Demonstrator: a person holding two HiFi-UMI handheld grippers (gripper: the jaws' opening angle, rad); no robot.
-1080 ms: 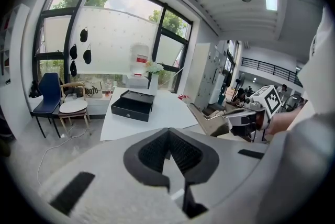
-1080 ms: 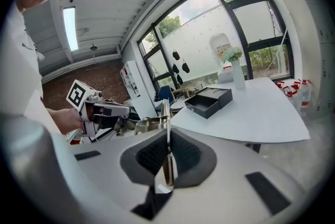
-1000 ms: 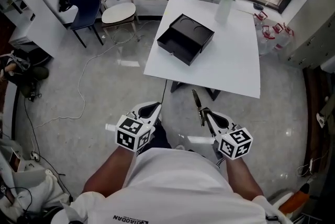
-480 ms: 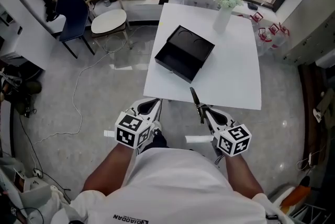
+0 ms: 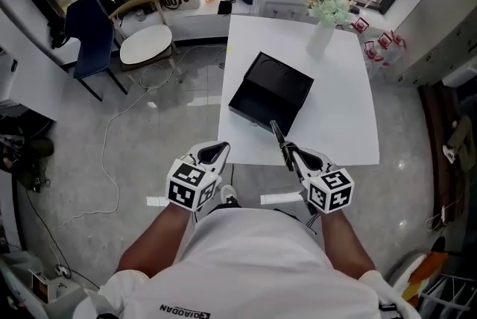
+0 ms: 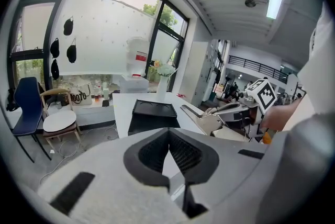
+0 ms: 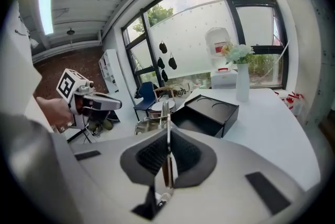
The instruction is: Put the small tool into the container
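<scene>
The right gripper (image 5: 288, 151) was clamped shut on the small tool (image 5: 277, 135), a thin metal blade with a brownish handle. In the right gripper view the pads pinched the small tool (image 7: 166, 129) by the handle, so the blade stuck out past the tips. That grip probably let the free end lead the way into the box. The tool pointed toward twelve o'clock in the head view, straight at the black container (image 5: 272, 92), but was still apart from it. Its tip hung over the near edge of the white table (image 5: 335, 109).

The left gripper (image 5: 221, 150) sat at nine o'clock of the right one, short of the table edge. Its jaws were together with nothing between them. It looked to be along for balance, with no part in this step.

The container lay tilted on the table's near half, and a vase of flowers (image 5: 322, 30) stood well clear at one o'clock of it. That left the approach from the person's side free. The tool was not yet in, and what remained was to carry it over the container and let go
</scene>
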